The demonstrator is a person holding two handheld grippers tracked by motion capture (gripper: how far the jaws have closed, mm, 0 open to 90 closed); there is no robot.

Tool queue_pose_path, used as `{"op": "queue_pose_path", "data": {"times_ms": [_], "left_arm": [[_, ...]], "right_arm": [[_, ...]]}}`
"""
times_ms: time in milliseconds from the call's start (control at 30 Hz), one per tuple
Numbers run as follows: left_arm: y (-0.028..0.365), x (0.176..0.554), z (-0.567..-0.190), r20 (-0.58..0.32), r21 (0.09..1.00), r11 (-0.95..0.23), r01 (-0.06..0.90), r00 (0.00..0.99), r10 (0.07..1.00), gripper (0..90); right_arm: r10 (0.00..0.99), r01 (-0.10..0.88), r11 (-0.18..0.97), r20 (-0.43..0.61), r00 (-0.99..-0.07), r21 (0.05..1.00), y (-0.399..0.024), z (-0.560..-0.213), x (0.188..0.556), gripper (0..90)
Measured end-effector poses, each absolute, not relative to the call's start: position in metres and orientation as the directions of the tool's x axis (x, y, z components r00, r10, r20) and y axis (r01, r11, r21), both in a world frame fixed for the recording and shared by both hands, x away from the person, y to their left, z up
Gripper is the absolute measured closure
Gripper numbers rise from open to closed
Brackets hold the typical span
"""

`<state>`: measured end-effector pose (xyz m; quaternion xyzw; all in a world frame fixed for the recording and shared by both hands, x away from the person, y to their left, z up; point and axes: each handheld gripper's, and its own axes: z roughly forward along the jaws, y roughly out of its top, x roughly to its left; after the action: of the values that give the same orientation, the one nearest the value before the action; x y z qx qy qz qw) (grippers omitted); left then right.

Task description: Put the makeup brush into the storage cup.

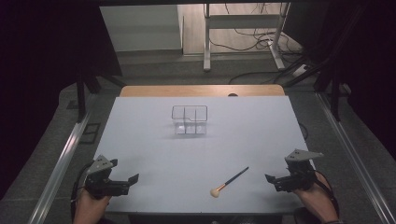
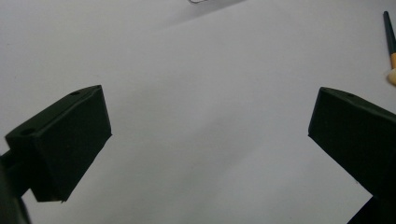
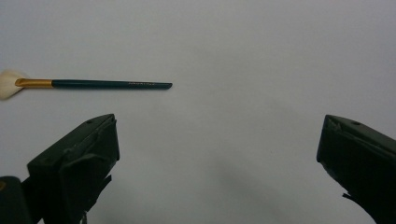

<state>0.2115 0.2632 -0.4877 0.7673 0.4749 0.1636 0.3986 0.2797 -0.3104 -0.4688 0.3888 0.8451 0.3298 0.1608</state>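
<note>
A makeup brush (image 1: 229, 182) with a dark handle, gold ferrule and pale bristles lies flat near the front of the white table (image 1: 154, 140). A clear compartmented organizer (image 1: 189, 120) stands empty toward the far middle. My left gripper (image 1: 130, 184) rests at the front left, open and holding nothing. My right gripper (image 1: 273, 182) rests at the front right, open, a short way right of the brush handle. In the right gripper view the brush (image 3: 93, 84) lies ahead and left of the wide jaws (image 3: 217, 140). In the left gripper view the brush (image 2: 390, 44) sits at the right edge, beyond the spread jaws (image 2: 210, 126).
A wooden strip (image 1: 201, 90) borders the table's far edge. Beyond it stand a desk frame (image 1: 243, 28) and loose cables (image 1: 261, 42) on the floor. Metal rails (image 1: 65, 154) run along both sides. Bare white surface lies between the grippers and the organizer.
</note>
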Motion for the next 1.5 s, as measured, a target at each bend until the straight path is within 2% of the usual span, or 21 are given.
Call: {"op": "queue_pose_path", "data": {"times_ms": [167,967,1500], "left_arm": [[0.262,0.21,-0.487,-0.105,0.766,-0.248,0.593,0.496,0.862,0.0],[0.264,0.21,-0.491,-0.134,0.764,-0.229,0.603,0.496,0.858,0.0],[0.264,0.211,-0.492,-0.145,0.755,-0.228,0.615,0.495,0.857,0.0]], "right_arm": [[0.761,0.549,0.485,-0.021,-0.648,0.681,-0.31,-0.469,0.28,0.0],[0.755,0.554,0.506,-0.028,-0.656,0.661,-0.308,-0.47,0.281,0.0],[0.74,0.558,0.563,-0.07,-0.669,0.609,-0.3,-0.468,0.28,0.0]]}}
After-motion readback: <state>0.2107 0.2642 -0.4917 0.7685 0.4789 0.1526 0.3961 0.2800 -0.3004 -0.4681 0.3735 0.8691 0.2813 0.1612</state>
